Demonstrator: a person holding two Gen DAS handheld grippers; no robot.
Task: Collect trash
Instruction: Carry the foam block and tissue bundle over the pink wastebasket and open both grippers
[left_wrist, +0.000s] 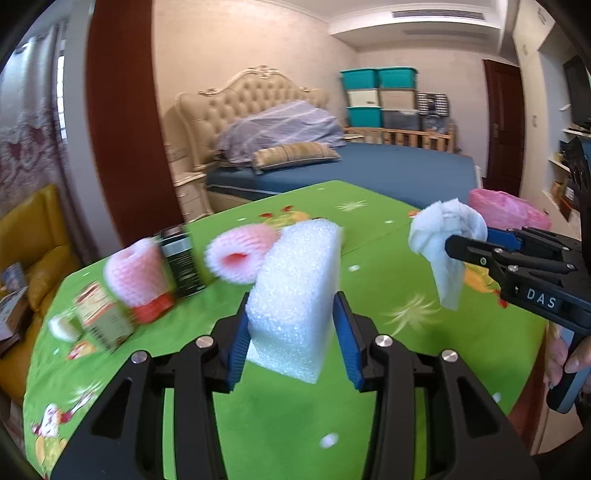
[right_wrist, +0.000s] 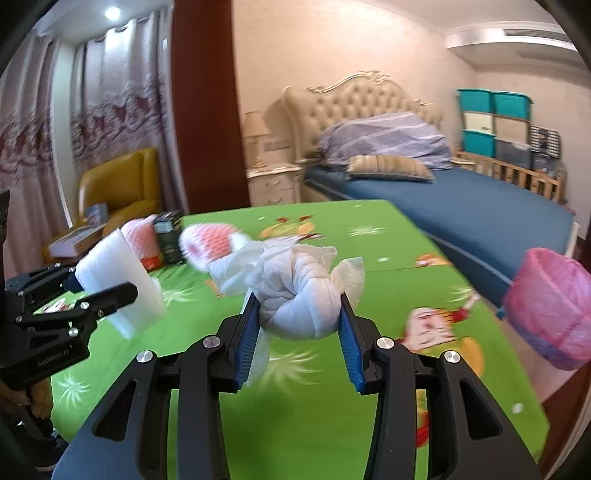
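Foam block (left_wrist: 295, 295) sits clamped between the left gripper (left_wrist: 291, 332) fingers above the green table (left_wrist: 277, 424), while the right gripper (right_wrist: 297, 325) pinches a wadded tissue (right_wrist: 299, 295) beside it.

Two pink foam fruit nets (left_wrist: 240, 254) (left_wrist: 135, 273), one white foam block (left_wrist: 295, 295), one crumpled tissue wad (right_wrist: 299, 295), one dark box (left_wrist: 183, 264), one pink-lined bin (right_wrist: 550, 306).

Home bedroom: bed (right_wrist: 461, 199), tufted headboard (right_wrist: 354, 99), curtains (right_wrist: 110, 99)
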